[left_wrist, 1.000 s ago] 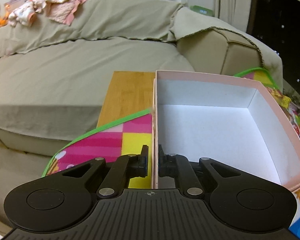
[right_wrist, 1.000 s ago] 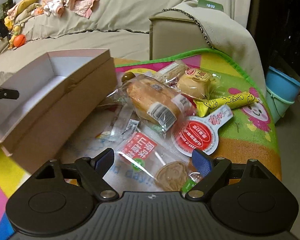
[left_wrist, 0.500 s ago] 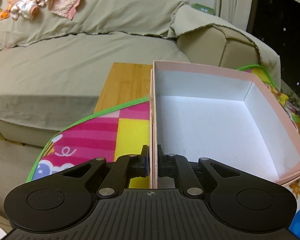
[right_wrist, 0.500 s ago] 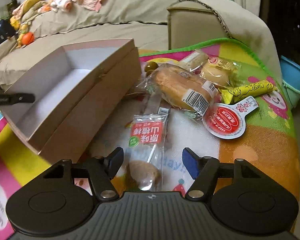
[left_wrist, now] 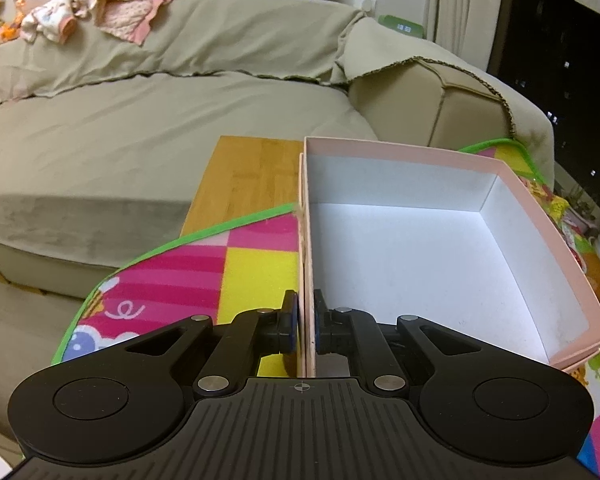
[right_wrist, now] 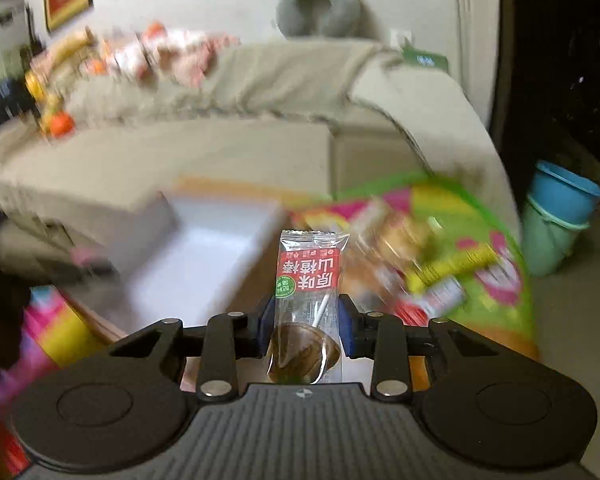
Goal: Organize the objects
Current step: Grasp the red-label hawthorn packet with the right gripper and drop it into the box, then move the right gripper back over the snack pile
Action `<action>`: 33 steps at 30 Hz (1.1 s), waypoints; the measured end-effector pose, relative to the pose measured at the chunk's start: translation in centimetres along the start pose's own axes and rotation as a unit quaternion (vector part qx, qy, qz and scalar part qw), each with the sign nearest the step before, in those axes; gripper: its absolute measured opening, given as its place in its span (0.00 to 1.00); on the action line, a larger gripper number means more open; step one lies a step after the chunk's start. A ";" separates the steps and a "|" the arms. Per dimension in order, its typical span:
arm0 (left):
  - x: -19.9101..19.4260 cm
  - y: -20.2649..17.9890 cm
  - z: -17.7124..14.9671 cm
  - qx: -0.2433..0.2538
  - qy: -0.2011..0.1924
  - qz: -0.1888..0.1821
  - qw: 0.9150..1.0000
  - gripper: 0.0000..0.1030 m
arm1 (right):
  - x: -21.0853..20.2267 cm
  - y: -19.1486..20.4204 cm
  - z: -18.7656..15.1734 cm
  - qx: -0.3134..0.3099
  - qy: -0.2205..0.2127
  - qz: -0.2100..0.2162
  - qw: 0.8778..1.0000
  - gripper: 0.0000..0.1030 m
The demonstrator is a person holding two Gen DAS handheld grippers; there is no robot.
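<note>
Lollipop packet [right_wrist: 309, 280] sits clamped between the pads of the right gripper [right_wrist: 306, 326], upright, red label toward the far end. Its lower end is cut off by the gripper body. Everything beyond it in the right wrist view is motion-blurred: the box [right_wrist: 204, 256] reads only as a white patch to the left, and the snacks [right_wrist: 428, 264] on the mat [right_wrist: 496, 240] to the right cannot be told apart.

Left gripper [left_wrist: 306, 326] is closed on the near-left wall of the box [left_wrist: 420, 256], one pad outside, one inside. The box's white floor shows bare; its right corner overhangs the mat's [left_wrist: 188, 272] pattern. A wooden tabletop [left_wrist: 244, 176] shows past the mat's green border, then the sofa [left_wrist: 140, 120] with clothes [left_wrist: 100, 4] on its back.

Half a second ago the right gripper stood open over the packet lying flat on the mat; the packet is now off the mat. The left grip on the box is unchanged.
</note>
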State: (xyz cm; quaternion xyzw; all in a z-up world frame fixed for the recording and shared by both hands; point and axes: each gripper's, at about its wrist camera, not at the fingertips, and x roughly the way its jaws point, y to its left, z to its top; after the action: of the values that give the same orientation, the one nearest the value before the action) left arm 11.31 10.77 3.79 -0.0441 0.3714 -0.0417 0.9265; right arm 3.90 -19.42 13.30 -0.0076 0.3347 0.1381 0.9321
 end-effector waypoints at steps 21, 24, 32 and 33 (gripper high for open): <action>-0.9 0.2 -0.3 -0.018 0.002 0.000 1.000 0.09 | 3.4 -1.6 4.2 0.057 -0.021 -0.001 0.998 0.50; -0.9 0.1 -0.4 -0.016 0.002 0.001 1.000 0.09 | 4.0 -4.6 2.8 0.083 -0.004 -0.041 0.996 0.51; -1.0 0.2 -0.4 -0.015 0.002 0.010 1.000 0.09 | 6.5 -5.9 0.1 0.084 0.035 -0.071 0.993 0.56; -1.1 0.2 -0.5 -0.015 0.002 0.012 1.000 0.09 | 6.8 -5.8 0.3 0.087 0.036 -0.066 0.993 0.56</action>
State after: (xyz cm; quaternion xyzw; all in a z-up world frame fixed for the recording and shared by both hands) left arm 10.23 11.08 4.18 -0.0532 0.3742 -0.0251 0.9255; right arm 10.63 -23.20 8.78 0.0462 0.3776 0.0460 0.9237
